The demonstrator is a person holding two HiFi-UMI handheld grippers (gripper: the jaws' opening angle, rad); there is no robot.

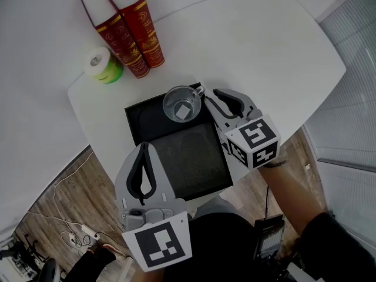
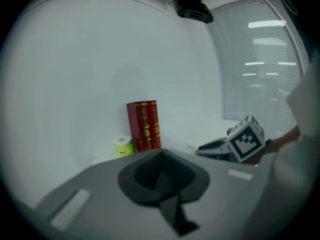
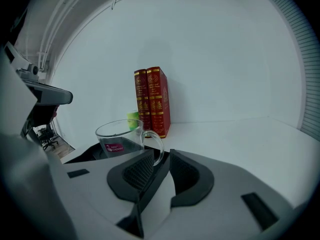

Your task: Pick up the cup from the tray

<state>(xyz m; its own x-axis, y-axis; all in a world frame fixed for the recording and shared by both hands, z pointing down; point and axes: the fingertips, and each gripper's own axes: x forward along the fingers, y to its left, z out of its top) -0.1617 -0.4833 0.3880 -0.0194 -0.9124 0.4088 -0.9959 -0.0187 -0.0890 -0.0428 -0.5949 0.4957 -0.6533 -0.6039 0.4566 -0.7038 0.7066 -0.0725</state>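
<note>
Cup (image 1: 182,104): clear glass, upright, in the tray's (image 1: 194,157) far right corner; its handle (image 3: 156,145) faces my right claw.
Right claw (image 1: 210,98): at the tray's right edge. I see the jaws a narrow gap apart with the handle at their tips, not pinched.
Left claw (image 1: 144,148): over the tray's near left edge, jaws together, nothing in them.
Books (image 1: 126,28): two, red, beyond the tray's far left corner.
Roll (image 1: 103,63): further left of the tray, beside the books.
</note>
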